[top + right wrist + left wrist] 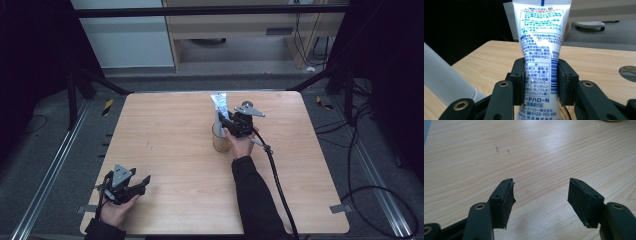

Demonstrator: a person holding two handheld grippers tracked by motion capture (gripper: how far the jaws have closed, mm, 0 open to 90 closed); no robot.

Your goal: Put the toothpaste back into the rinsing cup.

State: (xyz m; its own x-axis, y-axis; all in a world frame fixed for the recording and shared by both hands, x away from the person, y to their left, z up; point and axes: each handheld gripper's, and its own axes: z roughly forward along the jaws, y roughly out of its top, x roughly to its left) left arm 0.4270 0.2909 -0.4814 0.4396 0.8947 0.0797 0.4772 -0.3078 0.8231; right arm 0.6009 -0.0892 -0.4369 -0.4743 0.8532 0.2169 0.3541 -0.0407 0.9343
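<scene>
Toothpaste tube [540,47] being stood upright in a clear cup [220,141], flanked by the right gripper [226,122].

The white tube is being kept upright in the cup, its flat crimped end pointing up, a little toward the far edge of the table [165,150] and right of its middle; the tube's lower end is being hidden inside the cup behind the gripper. In the right gripper view the jaws are being held partly spread on either side of the tube's printed body, the pads lying right against its sides; whether they are pressing on it cannot be told. The left gripper [540,195] is being rested near the table's near left corner, its jaws being held wide apart over bare wood with nothing between them.
</scene>
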